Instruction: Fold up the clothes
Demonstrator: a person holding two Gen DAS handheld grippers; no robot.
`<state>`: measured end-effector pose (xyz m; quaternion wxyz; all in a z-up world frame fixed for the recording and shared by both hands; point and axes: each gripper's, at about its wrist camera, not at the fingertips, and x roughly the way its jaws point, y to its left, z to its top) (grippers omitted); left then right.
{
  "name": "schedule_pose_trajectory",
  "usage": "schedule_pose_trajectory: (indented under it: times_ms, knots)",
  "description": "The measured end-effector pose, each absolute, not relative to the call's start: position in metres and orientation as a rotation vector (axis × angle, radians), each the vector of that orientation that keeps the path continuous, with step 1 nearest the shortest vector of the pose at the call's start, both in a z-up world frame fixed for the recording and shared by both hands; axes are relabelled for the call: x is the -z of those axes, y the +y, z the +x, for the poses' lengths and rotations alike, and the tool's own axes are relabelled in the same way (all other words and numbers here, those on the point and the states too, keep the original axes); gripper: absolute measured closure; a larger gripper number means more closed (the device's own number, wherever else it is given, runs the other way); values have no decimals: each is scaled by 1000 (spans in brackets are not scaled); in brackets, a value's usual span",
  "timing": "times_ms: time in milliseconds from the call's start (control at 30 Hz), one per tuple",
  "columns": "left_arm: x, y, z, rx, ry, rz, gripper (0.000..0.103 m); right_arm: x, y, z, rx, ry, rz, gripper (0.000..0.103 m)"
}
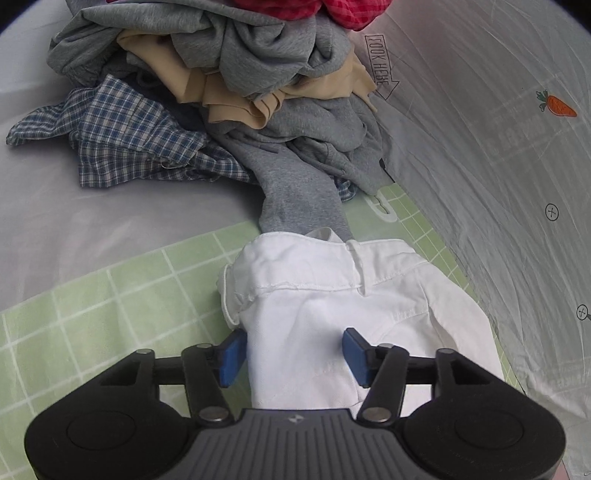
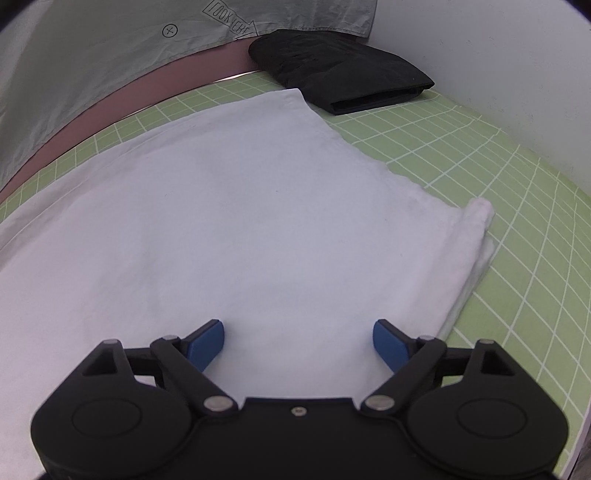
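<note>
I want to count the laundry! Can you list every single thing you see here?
white shirt: 1, white, on the green sheet, between both grippers' open fingers
black folded garment: 1, black, far corner of the bed
grey sweatshirts: at least 1, grey, in the pile
beige garment: 1, beige, mid-pile
plaid shirt: 1, blue-white check, pile's left
red garment: 1, red, pile top
green checked sheet: 1, green, underneath
printed cloth: 1, pale grey, with a carrot, alongside the bed
left gripper: 1, black-blue, open
right gripper: 1, black-blue, open
</note>
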<state>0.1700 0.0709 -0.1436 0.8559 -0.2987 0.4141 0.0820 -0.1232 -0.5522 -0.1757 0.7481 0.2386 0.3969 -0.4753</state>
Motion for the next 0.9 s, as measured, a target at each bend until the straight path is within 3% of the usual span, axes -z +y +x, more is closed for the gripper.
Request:
schedule_pose_trajectory:
  times_ms: [233, 300, 367, 467, 567, 900]
  knots:
    - [153, 74, 185, -185, 900, -673, 37, 176, -553, -124, 1034, 872, 525, 13]
    - [155, 72, 187, -187, 900, -669, 47, 176, -554, -124, 1036, 875, 524, 12]
    - [153, 68, 188, -170, 886, -664, 73, 176, -556, -123, 1030, 883, 522, 11]
    - [140, 54, 187, -145, 856, -596, 86, 173, -561, -126, 1041, 886, 525, 13]
    - [120, 38, 179, -91, 804, -523, 91, 167, -567, -135, 1057, 857, 550, 24]
    - [55, -63, 145, 257, 701, -357, 94, 169, -579, -159, 1094, 794, 626, 28]
